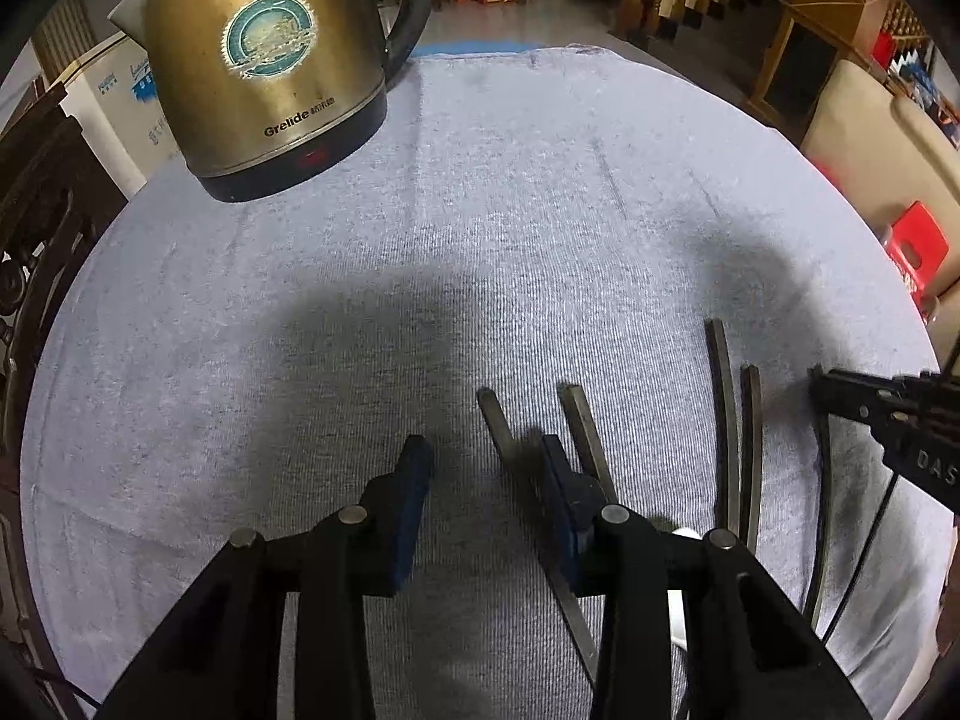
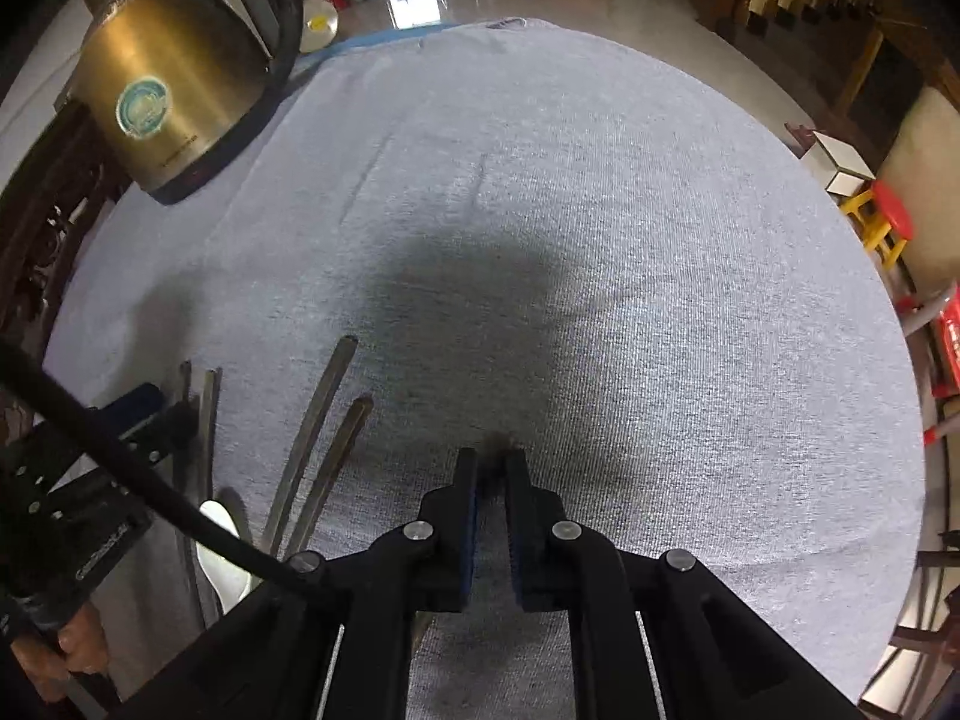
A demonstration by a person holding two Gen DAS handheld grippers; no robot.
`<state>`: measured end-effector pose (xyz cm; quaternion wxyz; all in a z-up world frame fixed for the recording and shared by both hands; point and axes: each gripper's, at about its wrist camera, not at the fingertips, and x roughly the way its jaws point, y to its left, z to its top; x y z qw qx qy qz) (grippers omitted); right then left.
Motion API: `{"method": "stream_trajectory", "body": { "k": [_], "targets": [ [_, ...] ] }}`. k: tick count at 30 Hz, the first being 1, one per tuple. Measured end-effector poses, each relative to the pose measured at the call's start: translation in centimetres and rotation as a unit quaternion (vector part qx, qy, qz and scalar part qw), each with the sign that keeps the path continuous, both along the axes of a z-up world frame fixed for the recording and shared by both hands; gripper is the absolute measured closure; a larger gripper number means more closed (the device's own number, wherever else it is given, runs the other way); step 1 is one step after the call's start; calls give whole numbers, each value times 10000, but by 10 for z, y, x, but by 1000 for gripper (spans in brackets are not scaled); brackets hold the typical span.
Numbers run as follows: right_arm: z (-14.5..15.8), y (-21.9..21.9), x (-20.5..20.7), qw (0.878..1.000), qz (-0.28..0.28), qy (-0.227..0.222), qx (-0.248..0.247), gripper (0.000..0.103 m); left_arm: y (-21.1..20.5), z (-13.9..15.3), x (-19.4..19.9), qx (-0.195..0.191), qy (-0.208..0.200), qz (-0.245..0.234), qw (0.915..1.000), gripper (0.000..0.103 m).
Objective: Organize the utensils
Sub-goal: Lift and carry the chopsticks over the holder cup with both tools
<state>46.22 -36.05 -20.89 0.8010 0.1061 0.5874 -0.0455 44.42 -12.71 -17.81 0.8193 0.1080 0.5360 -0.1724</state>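
Kettle: we see a brass-coloured kettle (image 1: 264, 66) standing upright at the far left of the table (image 1: 540, 180), on the grey cloth (image 1: 360, 276) that covers it.
Left gripper: our left gripper (image 1: 486, 456) is low over the cloth, its fingers (image 1: 414, 468) spread wide, with only cloth between them.
First pair of chopsticks: two dark chopsticks (image 1: 501, 429) lie at the right finger of the left gripper; one passes under this finger, the other is just beside it. We cannot tell if the finger touches them.
Second pair of chopsticks: two more chopsticks (image 1: 729, 420) lie side by side on the cloth, to the right of the first pair, nearly parallel.
White utensil: a white piece, maybe a spoon (image 2: 219, 546), lies near the chopsticks, partly hidden.
Right gripper: our right gripper (image 2: 492, 462) is over bare cloth to the right of all the chopsticks; its fingers (image 2: 465, 474) are almost pressed together, a narrow gap is left and nothing is in it.
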Motion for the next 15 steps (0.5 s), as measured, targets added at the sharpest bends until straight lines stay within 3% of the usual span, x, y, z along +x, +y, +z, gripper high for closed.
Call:
{"method": "stream_trajectory", "body": {
  "k": [2, 3, 4, 6, 10, 15],
  "targets": [
    [3, -7, -6, 9994, -59, -184, 292, 94, 1, 0, 2, -72, -44, 57, 9999, 70],
    [6, -11, -9, 9989, -100, -284, 351, 95, 3, 0, 4, -85, -101, 111, 9999, 86],
    [9, -14, -12, 9985, -116, -364, 390, 95, 5, -1, 5, -122, -143, 137, 9997, 92],
    [20, -20, -21, 9962, -87, -647, 575, 95, 11, 0, 5, -254, -135, 246, 9993, 96],
    [46, -27, -41, 9913, -85, -1158, 617, 96, 27, 14, -10, -495, -393, 400, 9972, 98],
    [86, -32, -74, 9767, -196, -1992, 769, 96, 48, 71, -48, -1024, -1027, 371, 9887, 98]
  ]
}}
